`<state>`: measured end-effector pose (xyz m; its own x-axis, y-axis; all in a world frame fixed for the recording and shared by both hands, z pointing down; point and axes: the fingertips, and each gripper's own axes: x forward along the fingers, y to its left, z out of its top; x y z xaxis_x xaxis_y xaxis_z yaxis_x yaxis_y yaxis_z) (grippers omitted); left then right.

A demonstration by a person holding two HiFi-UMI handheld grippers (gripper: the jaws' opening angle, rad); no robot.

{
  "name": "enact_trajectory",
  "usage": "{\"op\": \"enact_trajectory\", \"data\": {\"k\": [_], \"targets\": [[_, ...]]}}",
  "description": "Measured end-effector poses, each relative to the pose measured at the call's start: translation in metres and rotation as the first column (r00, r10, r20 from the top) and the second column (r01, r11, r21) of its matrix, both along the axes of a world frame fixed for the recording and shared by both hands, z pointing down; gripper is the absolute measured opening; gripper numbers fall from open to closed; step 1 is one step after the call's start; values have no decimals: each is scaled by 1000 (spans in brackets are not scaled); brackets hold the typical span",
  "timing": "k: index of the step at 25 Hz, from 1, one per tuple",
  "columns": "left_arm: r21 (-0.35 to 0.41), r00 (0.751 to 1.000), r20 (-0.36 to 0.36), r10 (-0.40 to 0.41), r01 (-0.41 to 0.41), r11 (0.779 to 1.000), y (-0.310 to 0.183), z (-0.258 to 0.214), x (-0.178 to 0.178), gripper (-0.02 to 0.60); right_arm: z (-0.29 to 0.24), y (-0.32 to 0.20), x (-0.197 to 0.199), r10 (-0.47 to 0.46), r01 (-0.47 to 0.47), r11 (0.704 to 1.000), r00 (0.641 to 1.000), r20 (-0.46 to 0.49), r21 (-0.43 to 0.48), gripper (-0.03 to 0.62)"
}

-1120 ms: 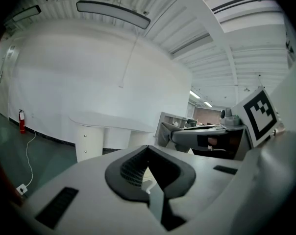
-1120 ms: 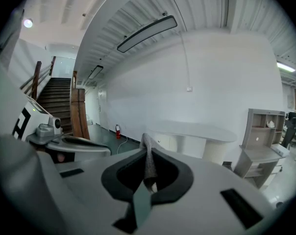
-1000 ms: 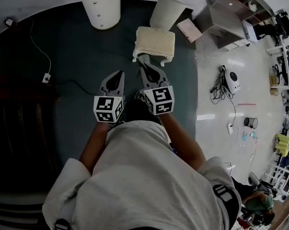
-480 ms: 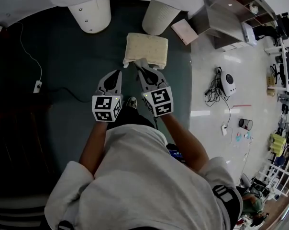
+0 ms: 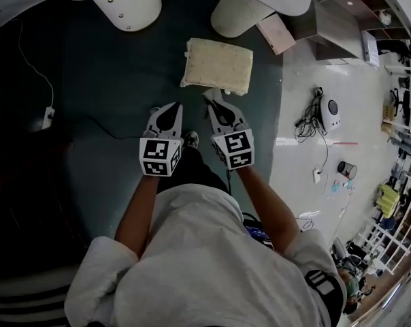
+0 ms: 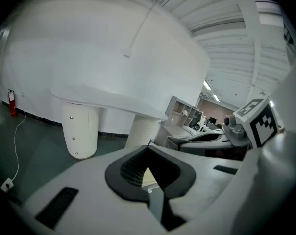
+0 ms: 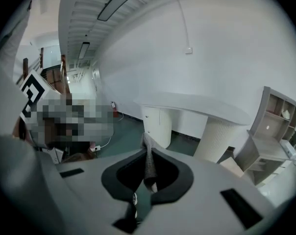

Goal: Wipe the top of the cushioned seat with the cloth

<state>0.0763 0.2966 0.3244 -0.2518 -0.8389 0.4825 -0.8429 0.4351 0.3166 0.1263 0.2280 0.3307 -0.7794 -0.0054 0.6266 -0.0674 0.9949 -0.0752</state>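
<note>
The cream cushioned seat (image 5: 218, 65) stands on the dark teal floor, just beyond both grippers. My right gripper (image 5: 214, 99) is shut on a small grey cloth (image 7: 148, 166), which pokes up between its dark pads. Its tip is at the seat's near edge, the cloth (image 5: 211, 95) showing as a pale scrap there. My left gripper (image 5: 167, 112) hangs beside it to the left, shut and holding nothing. Through the left jaws a sliver of the seat (image 6: 149, 176) shows. In the gripper views, the right gripper (image 7: 147, 150) and left gripper (image 6: 148, 148) point toward the white table.
A white table with two pedestal legs (image 5: 128, 5) (image 5: 238, 18) stands just past the seat. A grey shelf unit (image 5: 345, 16) and a flat board (image 5: 275, 33) are at the right. A cable with a socket (image 5: 47, 116) lies at the left, a white device (image 5: 329, 109) on the pale floor.
The head view has swung, so the seat sits further right and turned. Both grippers stay side by side at its near edge, and the cloth stays in the right gripper.
</note>
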Motion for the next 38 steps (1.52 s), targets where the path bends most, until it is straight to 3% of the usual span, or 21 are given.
{"op": "enact_trajectory", "data": {"k": [8,13,21,25,28,38], "targets": [[-17,997,-47,59,-60,998,-45,48,-95,14,61,-47,-103,-47,53,997,993,-104,63,20],[-30,990,-61,127,-128,991,-78,104,-130,14,123,-69,-146,-98,112,989,984,-150,94,20],[-94,987,-88,132,-141,986,-113,226,-149,14,235,-126,-165,-22,31,998,986,-165,53,20],[-111,985,-126,118,-132,985,-124,264,-145,14,275,-137,-157,-71,81,996,974,-214,38,20],[-120,985,-129,114,-130,984,-141,295,-155,14,302,-154,-172,-106,118,992,971,-212,41,20],[-145,977,-171,127,-152,978,-158,319,-143,14,361,-192,-224,-184,208,976,947,-265,69,20]]}}
